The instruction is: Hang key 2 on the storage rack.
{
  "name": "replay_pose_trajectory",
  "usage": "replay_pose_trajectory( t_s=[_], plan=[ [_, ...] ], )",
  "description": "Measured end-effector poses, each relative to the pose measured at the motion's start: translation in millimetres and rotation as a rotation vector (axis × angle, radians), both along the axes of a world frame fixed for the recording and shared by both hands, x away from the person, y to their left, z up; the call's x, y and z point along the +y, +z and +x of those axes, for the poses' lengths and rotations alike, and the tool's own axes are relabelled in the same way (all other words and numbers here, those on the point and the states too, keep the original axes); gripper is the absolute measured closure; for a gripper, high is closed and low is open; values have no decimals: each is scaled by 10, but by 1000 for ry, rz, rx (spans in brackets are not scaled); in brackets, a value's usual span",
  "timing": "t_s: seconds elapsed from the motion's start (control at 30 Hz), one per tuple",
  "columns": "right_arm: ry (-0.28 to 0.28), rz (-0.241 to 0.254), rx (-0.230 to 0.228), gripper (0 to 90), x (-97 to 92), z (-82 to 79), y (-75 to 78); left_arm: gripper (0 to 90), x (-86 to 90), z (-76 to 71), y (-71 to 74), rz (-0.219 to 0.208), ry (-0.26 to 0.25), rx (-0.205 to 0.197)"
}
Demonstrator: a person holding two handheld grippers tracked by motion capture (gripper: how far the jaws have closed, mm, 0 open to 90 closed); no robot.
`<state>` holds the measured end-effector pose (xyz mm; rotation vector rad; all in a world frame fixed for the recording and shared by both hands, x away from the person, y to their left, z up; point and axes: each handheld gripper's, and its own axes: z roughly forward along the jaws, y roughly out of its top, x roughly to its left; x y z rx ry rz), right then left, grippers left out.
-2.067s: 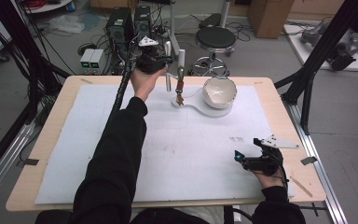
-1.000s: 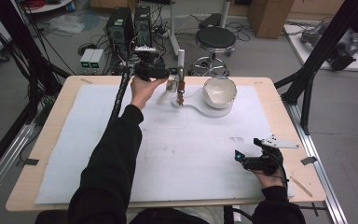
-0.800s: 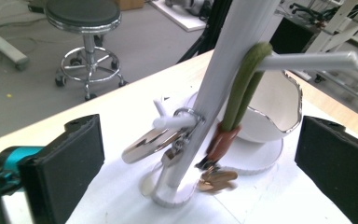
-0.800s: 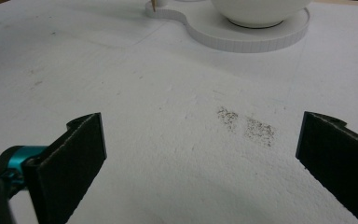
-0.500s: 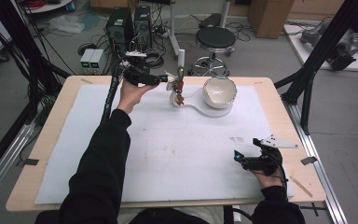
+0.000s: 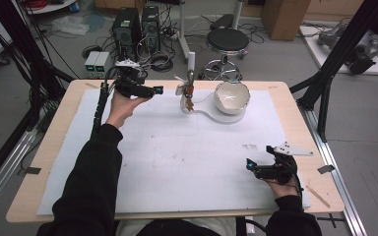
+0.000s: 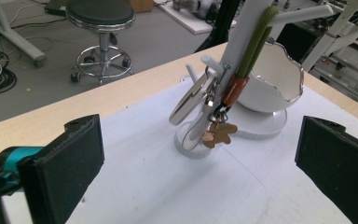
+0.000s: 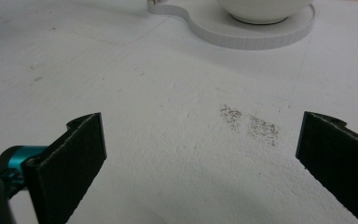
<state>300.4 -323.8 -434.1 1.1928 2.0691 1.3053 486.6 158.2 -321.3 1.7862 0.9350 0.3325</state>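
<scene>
The top of the white stand (image 7: pixel 242 42) is cut off in the left gripper view; on it hang one keyring (image 7: pixel 216 123) and a green strap (image 7: pixel 256 42), far centre beside one white bowl (image 6: pixel 232 97); the left gripper (image 6: pixel 150 90), jaws just spread and empty, hangs left of them; the right gripper (image 6: pixel 254 168), jaws spread, rests near-right over open mat (image 6: pixel 187 162).

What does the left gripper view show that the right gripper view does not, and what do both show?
Left gripper view: an upright white post with a green strap, metal clip and small brown charm hanging on it, plus a stool on the floor. Right gripper view: a dark speckled smudge on the mat. Both: the white bowl on its flat base, and open black jaws.
</scene>
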Motion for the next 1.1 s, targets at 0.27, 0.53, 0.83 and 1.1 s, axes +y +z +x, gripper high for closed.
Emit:
replay_pose_trajectory(
  t_s=[0.27,0.53,0.83,1.1],
  plan=[
    [-3,0,4,6,12,-4,5,16,180,-161,11,6,16,-15],
    [7,-12,-2,6,37,-5,13,17,323,-305,-11,10,29,0],
    [9,-10,0,6,43,1,13,17,544,-554,-88,21,67,-5],
    [9,-28,-2,6,59,0,21,17,796,-742,-261,25,119,24]
  ],
)
